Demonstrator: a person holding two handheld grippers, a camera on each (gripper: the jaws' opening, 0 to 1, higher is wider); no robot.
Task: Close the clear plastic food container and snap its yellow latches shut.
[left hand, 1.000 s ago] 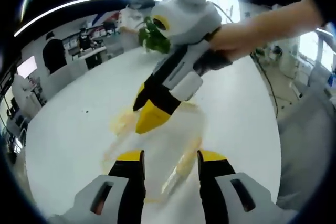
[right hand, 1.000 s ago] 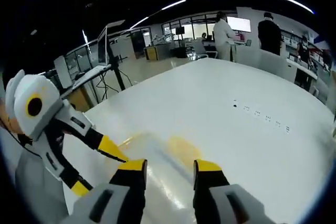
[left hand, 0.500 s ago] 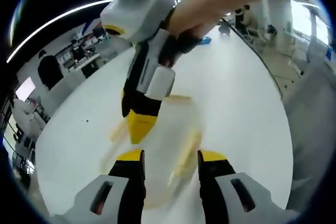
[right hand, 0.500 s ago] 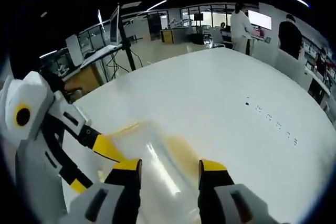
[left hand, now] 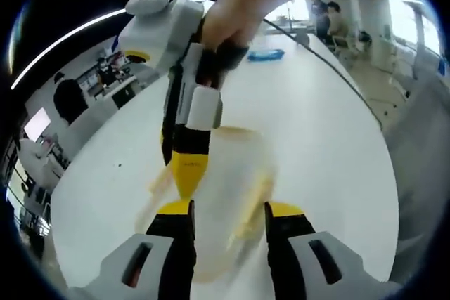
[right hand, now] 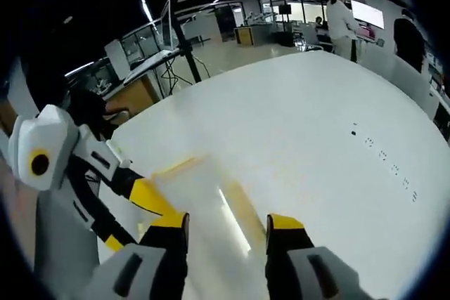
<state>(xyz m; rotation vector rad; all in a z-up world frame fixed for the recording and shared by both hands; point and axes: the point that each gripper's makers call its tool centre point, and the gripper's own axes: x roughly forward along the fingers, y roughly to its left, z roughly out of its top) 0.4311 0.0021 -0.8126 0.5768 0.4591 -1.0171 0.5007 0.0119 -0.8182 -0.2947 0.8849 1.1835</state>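
Note:
The clear plastic container [left hand: 228,166] lies blurred on the white table [left hand: 316,145], with yellow latches [left hand: 254,201] along its sides. My left gripper [left hand: 228,209] is open, its jaws standing either side of the container's near end. The right gripper [left hand: 188,163], held by a hand, comes down steeply from the top, its yellow tip at the container's left edge. In the right gripper view the container [right hand: 211,191] sits just ahead of my open right gripper [right hand: 226,221]. The left gripper [right hand: 151,198] reaches in from the left, its yellow fingertip against the container. I cannot tell whether the lid is seated.
The white table [right hand: 316,124] stretches wide beyond the container, with a row of small dark marks [right hand: 383,154]. A blue tray [left hand: 266,54] lies at the far end. People stand at desks past the table's edges, and a stand with a screen [right hand: 169,29] rises behind.
The right gripper has swung from slanting to nearly upright, and its tip has come down onto the container's left edge. Both views have drawn closer to the container.

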